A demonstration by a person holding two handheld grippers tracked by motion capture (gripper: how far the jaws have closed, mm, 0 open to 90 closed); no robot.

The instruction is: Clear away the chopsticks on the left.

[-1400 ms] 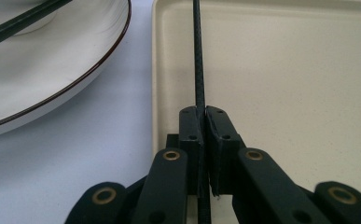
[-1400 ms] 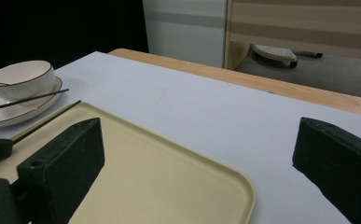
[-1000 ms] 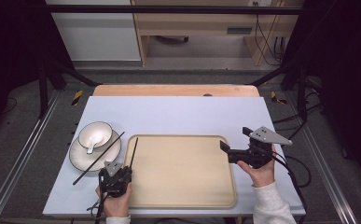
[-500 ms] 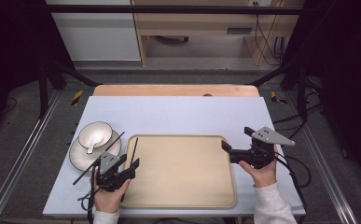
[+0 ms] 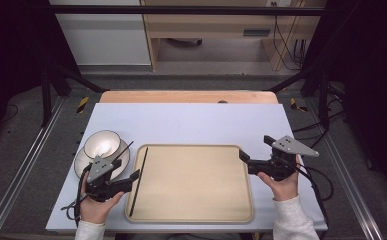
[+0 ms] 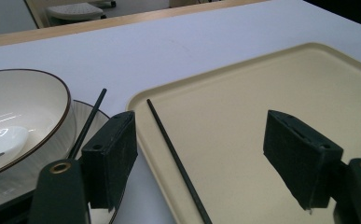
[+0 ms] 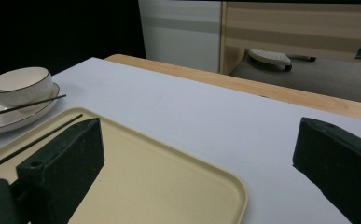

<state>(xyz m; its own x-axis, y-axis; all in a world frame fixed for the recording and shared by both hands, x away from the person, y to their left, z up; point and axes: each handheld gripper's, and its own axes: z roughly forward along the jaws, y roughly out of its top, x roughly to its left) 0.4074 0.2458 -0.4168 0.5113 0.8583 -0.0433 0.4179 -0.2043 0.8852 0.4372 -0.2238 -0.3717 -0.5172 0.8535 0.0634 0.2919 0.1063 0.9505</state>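
A beige tray (image 5: pixel 196 185) lies mid-table. One black chopstick (image 5: pixel 138 181) rests flat along its left side. A second chopstick (image 5: pixel 124 149) leans across a white bowl (image 5: pixel 102 143) that stands on a plate (image 5: pixel 83 162), with a white spoon (image 6: pixel 1 140) in the bowl. My left gripper (image 5: pixel 126 171) hovers over the tray's left edge; its jaws have just been opening and stand wide apart. The tray chopstick (image 6: pixel 176 158) lies below the gap, touched by neither pad. My right gripper (image 5: pixel 255 150) is open at the tray's right edge, holding nothing.
The light blue table top (image 5: pixel 191 122) stretches bare behind the tray, ending in a wooden strip (image 5: pixel 186 96) at the far edge. Metal frame rails run down both sides. The tray (image 7: pixel 169 182) reaches close to the table's near edge.
The left gripper opened, let go of the chopstick now lying on the tray, and rose and drew back to the left. The right gripper has not moved.
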